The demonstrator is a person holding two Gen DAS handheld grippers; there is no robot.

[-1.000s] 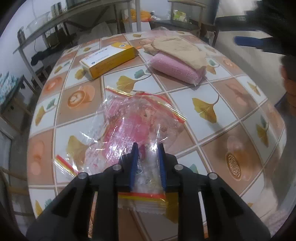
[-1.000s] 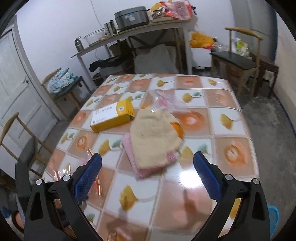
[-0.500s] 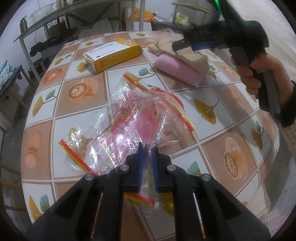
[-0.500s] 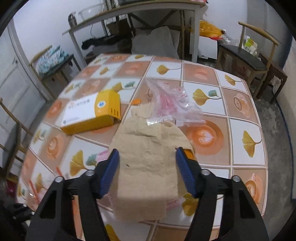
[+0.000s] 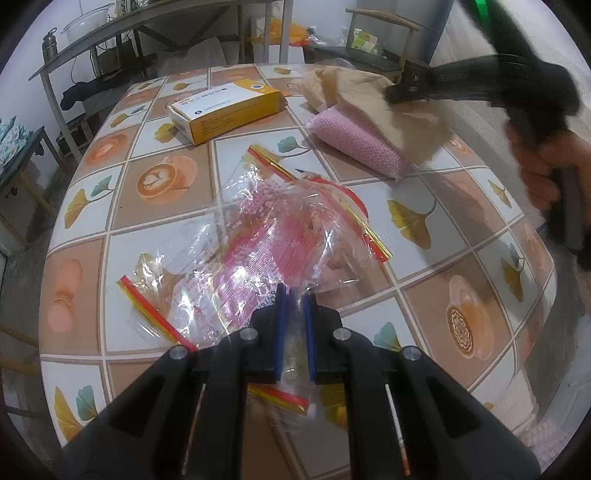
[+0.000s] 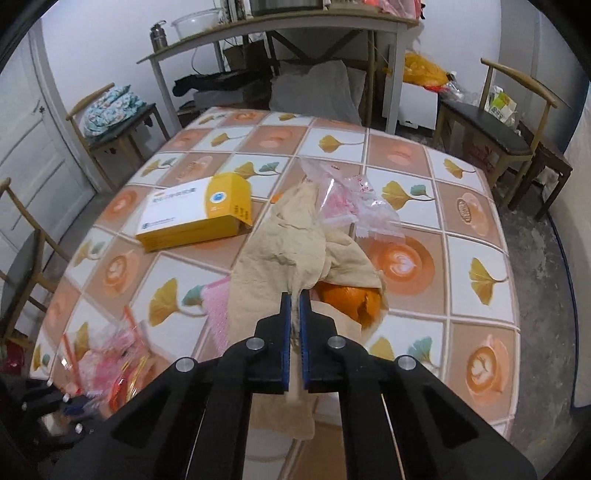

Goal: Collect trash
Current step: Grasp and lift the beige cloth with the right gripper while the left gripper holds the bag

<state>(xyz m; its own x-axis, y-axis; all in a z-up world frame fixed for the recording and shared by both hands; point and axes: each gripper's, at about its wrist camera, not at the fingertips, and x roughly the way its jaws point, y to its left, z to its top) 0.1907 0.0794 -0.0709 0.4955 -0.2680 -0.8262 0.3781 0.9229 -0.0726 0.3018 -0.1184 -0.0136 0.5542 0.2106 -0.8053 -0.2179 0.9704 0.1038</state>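
Note:
My left gripper [image 5: 293,291] is shut on the near edge of a crumpled clear zip bag [image 5: 266,236] with pink contents and red-yellow seal strips, which lies on the tiled table [image 5: 436,317]. In the right wrist view my right gripper [image 6: 294,299] is shut on a bunched fold of a beige cloth [image 6: 288,251]. The cloth drapes over a pink textured cloth [image 6: 216,306] and an orange [image 6: 349,299]. From the left wrist view the right gripper's black body and the hand [image 5: 539,173] holding it hang over the beige cloth [image 5: 369,96].
A yellow and white box [image 6: 199,212] lies left of the cloth. A small clear bag with pink print [image 6: 351,203] lies behind it. Wooden chairs [image 6: 491,125] stand around the table, and a shelf table [image 6: 280,26] with pots stands at the back wall.
The right gripper came down from wide open above the table and shut on the beige cloth, bunching it and baring the orange. The left jaws closed tighter on the zip bag.

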